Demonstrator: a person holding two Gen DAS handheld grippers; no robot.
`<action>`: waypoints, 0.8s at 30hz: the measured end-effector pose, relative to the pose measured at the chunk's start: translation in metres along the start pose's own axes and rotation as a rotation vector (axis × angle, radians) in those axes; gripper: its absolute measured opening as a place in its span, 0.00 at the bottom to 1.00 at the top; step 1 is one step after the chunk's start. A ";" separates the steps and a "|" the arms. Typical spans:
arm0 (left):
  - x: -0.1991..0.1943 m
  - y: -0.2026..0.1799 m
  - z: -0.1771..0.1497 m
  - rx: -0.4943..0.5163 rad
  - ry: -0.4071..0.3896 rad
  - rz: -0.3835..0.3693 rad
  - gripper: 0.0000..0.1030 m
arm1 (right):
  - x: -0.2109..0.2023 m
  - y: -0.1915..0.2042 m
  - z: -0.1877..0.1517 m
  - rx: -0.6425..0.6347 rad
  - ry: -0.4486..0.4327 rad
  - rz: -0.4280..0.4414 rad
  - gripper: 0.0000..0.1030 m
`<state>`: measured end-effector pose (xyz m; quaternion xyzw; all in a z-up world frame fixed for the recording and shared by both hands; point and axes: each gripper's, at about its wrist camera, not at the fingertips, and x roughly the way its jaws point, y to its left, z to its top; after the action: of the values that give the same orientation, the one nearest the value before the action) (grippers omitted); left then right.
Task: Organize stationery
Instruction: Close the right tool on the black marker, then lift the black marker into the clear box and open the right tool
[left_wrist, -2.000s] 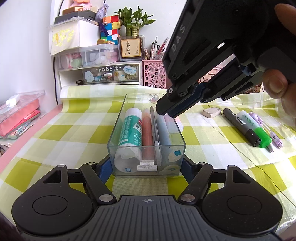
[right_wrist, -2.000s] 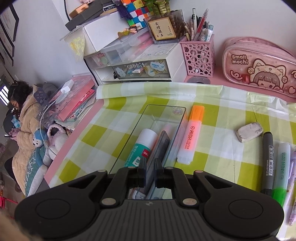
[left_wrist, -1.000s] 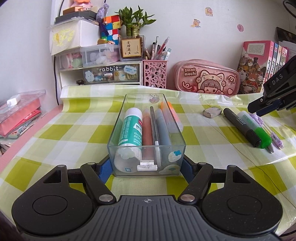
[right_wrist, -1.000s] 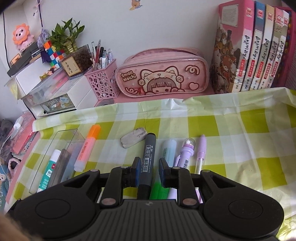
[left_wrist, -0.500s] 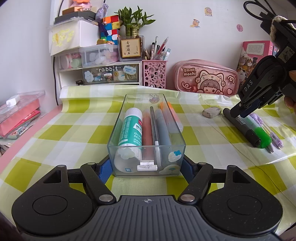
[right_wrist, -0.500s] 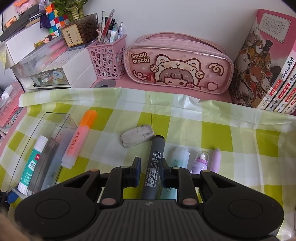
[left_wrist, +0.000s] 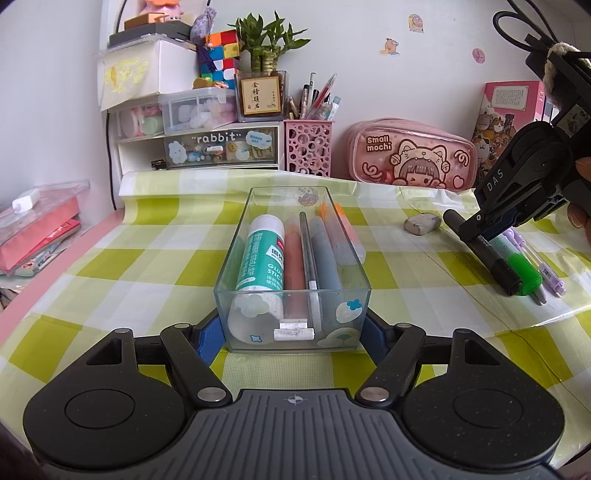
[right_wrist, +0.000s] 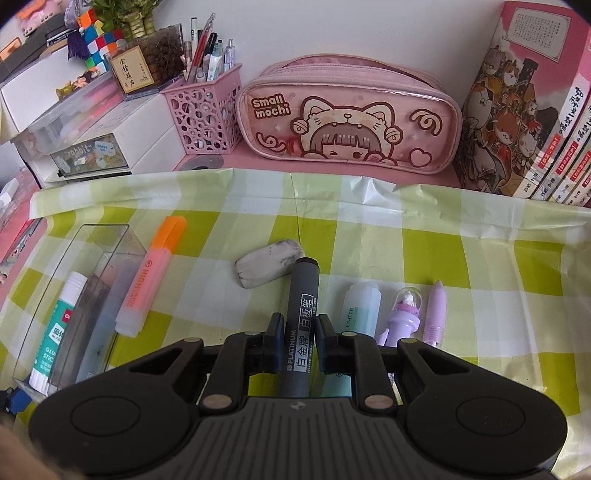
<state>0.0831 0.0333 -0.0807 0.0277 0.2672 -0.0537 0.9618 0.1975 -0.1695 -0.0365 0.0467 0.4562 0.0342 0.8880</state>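
Note:
A clear plastic tray (left_wrist: 347, 254) holds a green glue stick (left_wrist: 260, 258), a pen and several markers. My left gripper (left_wrist: 291, 332) is shut on the tray's near end. My right gripper (right_wrist: 300, 341) has closed on a black whiteboard marker (right_wrist: 301, 332) lying on the checked cloth; it also shows at the right of the left wrist view (left_wrist: 484, 225). An orange highlighter (right_wrist: 149, 280) lies just right of the tray (right_wrist: 79, 258). A grey eraser (right_wrist: 269, 267), a green highlighter (right_wrist: 358, 306) and purple pens (right_wrist: 404, 314) lie beside the marker.
A pink pencil case (right_wrist: 347, 114), a pink pen holder (right_wrist: 207, 110), a white drawer unit (left_wrist: 207, 144) and books (right_wrist: 535, 122) line the back wall. The cloth's front edge (left_wrist: 546, 321) is near the pens.
My right gripper left the tray, moved right over the loose pens, lowered and closed around the black marker. The left gripper and tray have stayed still.

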 end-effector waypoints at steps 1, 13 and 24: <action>0.000 0.000 0.000 0.000 0.000 0.000 0.70 | -0.003 -0.001 -0.001 0.016 -0.009 0.014 0.09; 0.000 0.000 0.000 0.000 0.000 0.000 0.70 | -0.030 0.010 -0.003 0.077 -0.101 0.121 0.09; 0.000 0.000 0.000 0.000 0.000 0.000 0.70 | -0.047 0.031 -0.001 0.066 -0.155 0.204 0.09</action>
<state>0.0831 0.0334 -0.0806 0.0277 0.2672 -0.0538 0.9617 0.1687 -0.1432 0.0042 0.1243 0.3801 0.1055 0.9104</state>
